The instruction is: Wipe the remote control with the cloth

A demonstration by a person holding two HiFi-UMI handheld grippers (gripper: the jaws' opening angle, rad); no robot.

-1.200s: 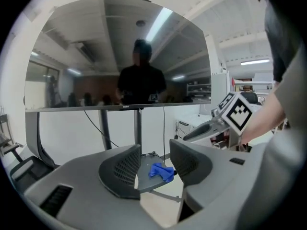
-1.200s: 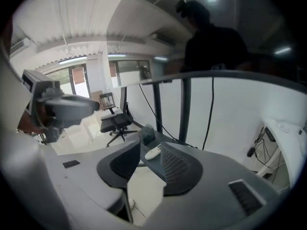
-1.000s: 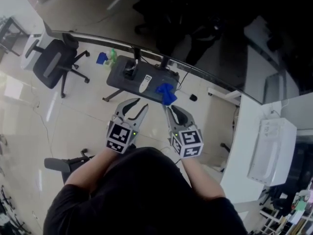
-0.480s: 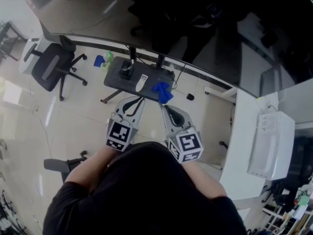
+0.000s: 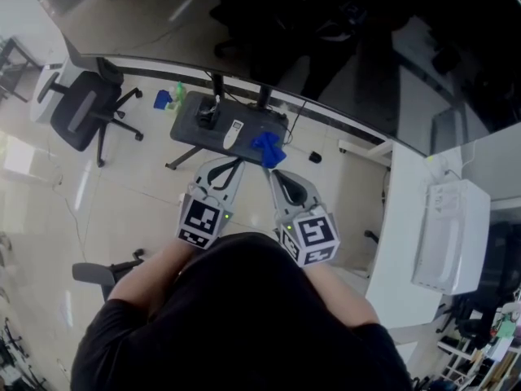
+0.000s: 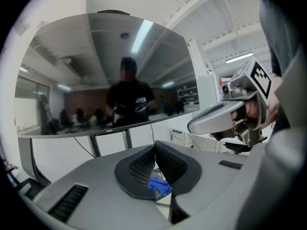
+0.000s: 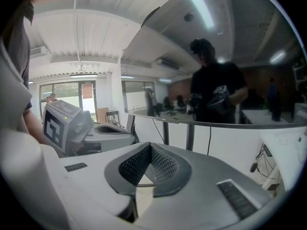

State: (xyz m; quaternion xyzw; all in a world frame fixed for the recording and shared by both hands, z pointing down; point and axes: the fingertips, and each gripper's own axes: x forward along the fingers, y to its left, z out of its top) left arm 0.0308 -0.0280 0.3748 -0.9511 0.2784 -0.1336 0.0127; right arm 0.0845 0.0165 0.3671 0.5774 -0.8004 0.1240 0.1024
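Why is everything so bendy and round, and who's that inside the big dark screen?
Left gripper view: a wide lens bends things and leaves black corners; the glossy screen mirrors the person. Right gripper view: same mirror, with a bright light streak. Head view: the screen looks mostly dark.

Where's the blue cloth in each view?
Head view: blue cloth upper centre, on the dark table, right of the remote.
Left gripper view: cloth low centre, seen beyond the shut jaws.
Right gripper view: not in it.
Shared landmark: the curved dark screen.
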